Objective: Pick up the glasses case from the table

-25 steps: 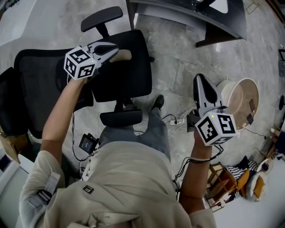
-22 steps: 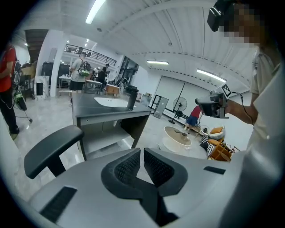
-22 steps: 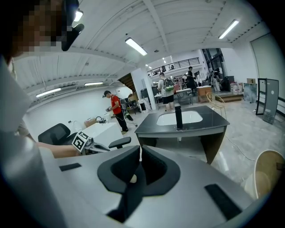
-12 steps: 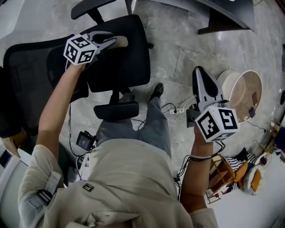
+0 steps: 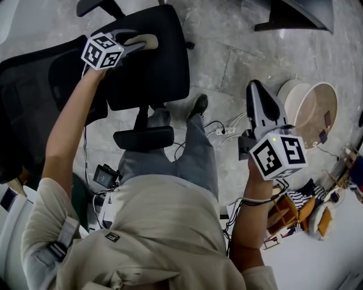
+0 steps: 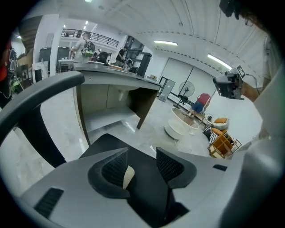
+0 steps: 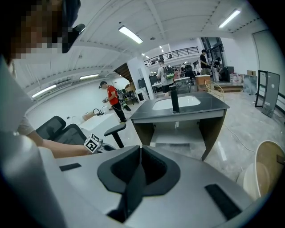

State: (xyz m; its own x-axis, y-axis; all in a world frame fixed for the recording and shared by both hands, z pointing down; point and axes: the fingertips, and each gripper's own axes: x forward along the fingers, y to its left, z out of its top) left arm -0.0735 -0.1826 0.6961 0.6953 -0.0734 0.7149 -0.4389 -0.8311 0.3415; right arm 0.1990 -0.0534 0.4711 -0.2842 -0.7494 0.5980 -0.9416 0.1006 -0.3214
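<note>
A beige glasses case (image 5: 146,40) lies at the tips of my left gripper (image 5: 139,43), over the black seat of an office chair (image 5: 153,68). In the left gripper view the left gripper (image 6: 141,153) has just been opening. A beige sliver of the case (image 6: 128,176) shows against the left pad, and the right pad stands apart from it. My right gripper (image 5: 256,86) hangs over the grey floor to the right with its jaws together. In the right gripper view the right gripper (image 7: 140,149) holds nothing.
The chair's mesh back (image 5: 39,85) and an armrest (image 5: 143,138) lie at the left. A dark desk (image 5: 295,14) stands at the top right. A round beige bin (image 5: 315,116) is beside the right gripper. Cables (image 5: 224,131) run along the floor, and a sink counter (image 7: 187,107) stands ahead.
The left gripper has sunk toward the chair seat with the beige case at its tips, and its jaws have parted. The right gripper has dropped a little, still shut.
</note>
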